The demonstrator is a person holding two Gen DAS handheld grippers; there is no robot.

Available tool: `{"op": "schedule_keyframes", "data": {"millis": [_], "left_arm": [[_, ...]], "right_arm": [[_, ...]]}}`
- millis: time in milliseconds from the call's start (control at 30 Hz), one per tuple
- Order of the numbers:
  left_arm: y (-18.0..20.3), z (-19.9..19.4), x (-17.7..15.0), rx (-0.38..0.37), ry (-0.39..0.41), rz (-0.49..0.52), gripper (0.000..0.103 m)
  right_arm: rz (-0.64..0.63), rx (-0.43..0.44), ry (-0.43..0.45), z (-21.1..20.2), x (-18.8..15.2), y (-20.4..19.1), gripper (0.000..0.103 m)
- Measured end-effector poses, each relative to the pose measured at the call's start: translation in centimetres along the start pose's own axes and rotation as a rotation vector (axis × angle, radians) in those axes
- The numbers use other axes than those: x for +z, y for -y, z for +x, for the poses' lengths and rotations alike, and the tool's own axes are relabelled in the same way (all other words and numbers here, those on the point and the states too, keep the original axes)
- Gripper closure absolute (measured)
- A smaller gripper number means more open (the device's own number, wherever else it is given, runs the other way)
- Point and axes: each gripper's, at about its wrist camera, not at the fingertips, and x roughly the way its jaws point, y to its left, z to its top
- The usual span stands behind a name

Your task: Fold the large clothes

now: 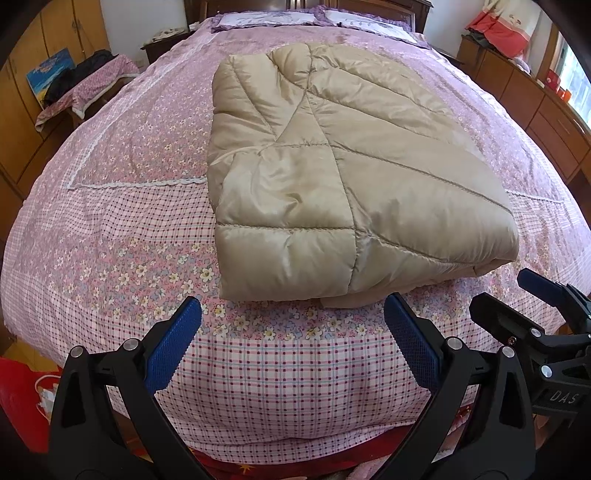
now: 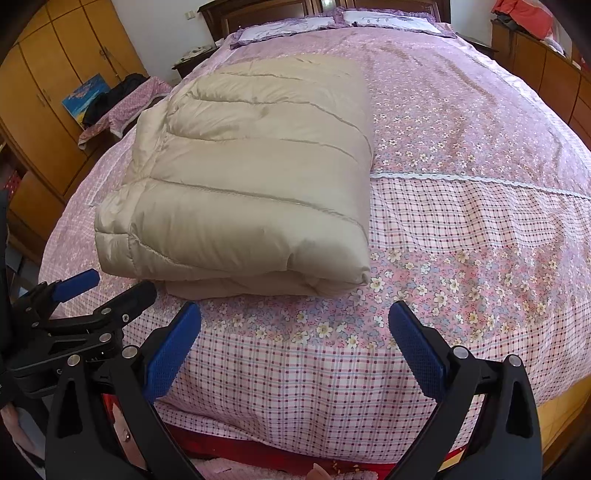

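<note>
Both grippers hang above the near edge of the bed, holding nothing. Left gripper (image 1: 291, 314): fingers spread wide, blue pads (image 1: 173, 345) facing each other across bare bedcover. Right gripper (image 2: 293, 317): likewise spread wide, pads (image 2: 415, 349) apart, no cloth between them. From the left wrist view, my right gripper sits at 4 o'clock, just beside the left one; from the right wrist view, the left appears at 8 o'clock.

Task item: beige quilted coat (image 1: 332, 177), folded into a thick rectangular bundle, resting flat on the pink floral and checked bedcover (image 1: 280, 376). It lies at 12 o'clock from the left gripper and toward 11 o'clock from the right, its near edge just ahead of the fingertips, not touching them.

Surroundings: pillows (image 2: 295, 24) at the headboard end; wooden wardrobe (image 2: 55, 85) at 10 o'clock; wooden cabinet (image 1: 535, 107) at 2 o'clock.
</note>
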Motion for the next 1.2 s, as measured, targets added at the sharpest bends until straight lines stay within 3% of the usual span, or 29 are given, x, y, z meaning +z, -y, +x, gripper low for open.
{"op": "schedule_keyframes", "data": {"millis": [1200], "left_arm": [[0.48,-0.01,-0.22,-0.003,-0.003,0.014,0.005]], "right_arm": [[0.005,0.004,-0.006,0.34,-0.27,0.19,0.006]]}}
